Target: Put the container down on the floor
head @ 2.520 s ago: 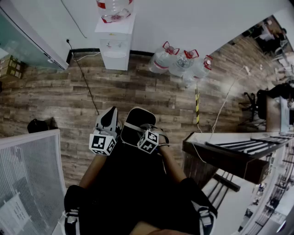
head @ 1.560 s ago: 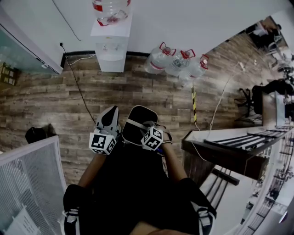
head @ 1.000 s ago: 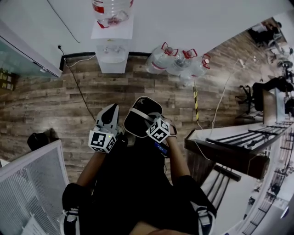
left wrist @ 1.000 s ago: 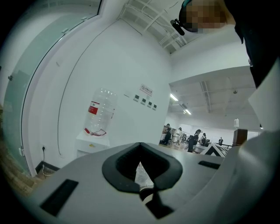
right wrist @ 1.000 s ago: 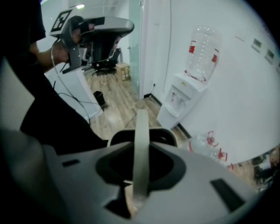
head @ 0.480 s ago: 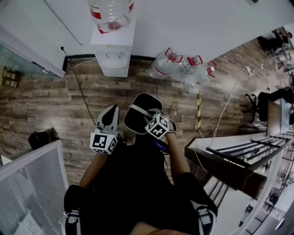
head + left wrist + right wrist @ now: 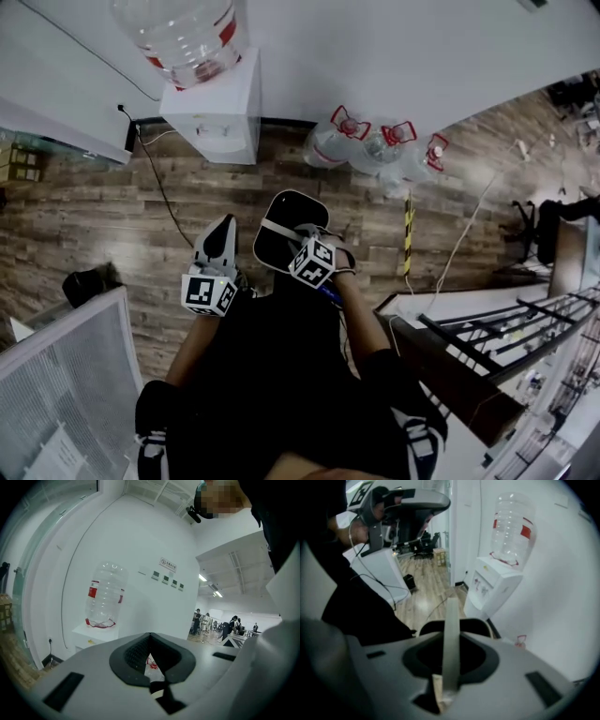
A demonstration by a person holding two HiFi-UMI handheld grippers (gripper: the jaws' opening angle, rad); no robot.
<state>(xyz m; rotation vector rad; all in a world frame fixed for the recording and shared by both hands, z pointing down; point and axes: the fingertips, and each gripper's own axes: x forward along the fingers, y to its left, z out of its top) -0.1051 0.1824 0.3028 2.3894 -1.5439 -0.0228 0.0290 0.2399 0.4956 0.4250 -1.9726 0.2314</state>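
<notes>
Step in hand is judged to be the carry, before lowering. The container (image 7: 286,230), a black tub with a pale rim, is seen in the head view hanging clear of the wooden floor (image 7: 141,202), just ahead of the body at centre frame. It is held by the right gripper (image 7: 302,240), which is tilted steeply down. The grip itself is resolved only in the right gripper view: the pale handle (image 7: 451,634) runs up between the jaws and is pinched there, with the tub's rim visible below it. The left gripper (image 7: 220,246) is held just beside the tub at 9 o'clock, apart from it, jaws pressed together on nothing. The container is absent from the left gripper view, where the wall (image 7: 140,541) and distant people are recorded. The water dispenser (image 7: 214,112) is noted at 11 o'clock and spare bottles (image 7: 375,150) at 1 o'clock. Next move is judged to call for a bare patch of boards, a steady descent until the base rests flat, then release of the handle.
</notes>
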